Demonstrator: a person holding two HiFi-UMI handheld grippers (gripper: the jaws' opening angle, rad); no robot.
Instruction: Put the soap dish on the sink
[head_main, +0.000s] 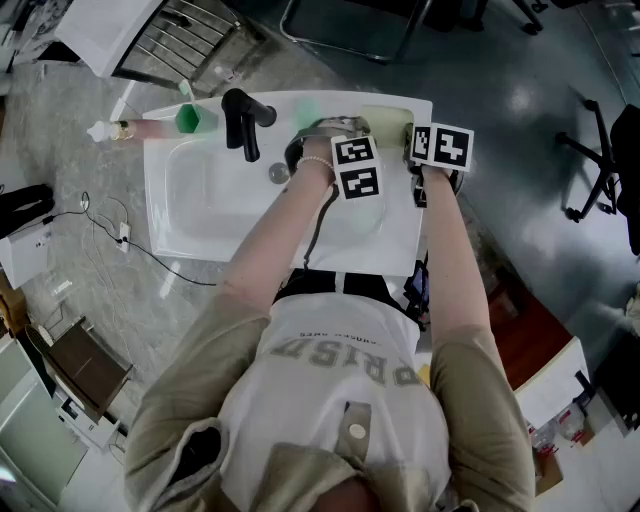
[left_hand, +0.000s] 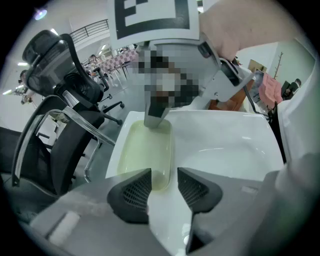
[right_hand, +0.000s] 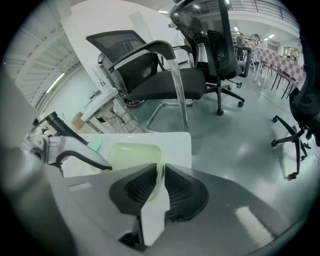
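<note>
The jaws of your right gripper stand narrow, pinched on the thin rim of the dish. Those of your left gripper stand apart, pads clear, with the dish's other end just ahead of them. The dish rests on the corner ledge of the sink, stretched between both grippers. It looks light, stiff and glossy, so probably slippery; take it by the end walls. The tap stands off to your left gripper's left and blocks nothing. Mind the sink's outer edge beside the dish.

Large open office hall: black swivel chairs stand on a polished grey floor, with a white sink and loose cables alongside.
</note>
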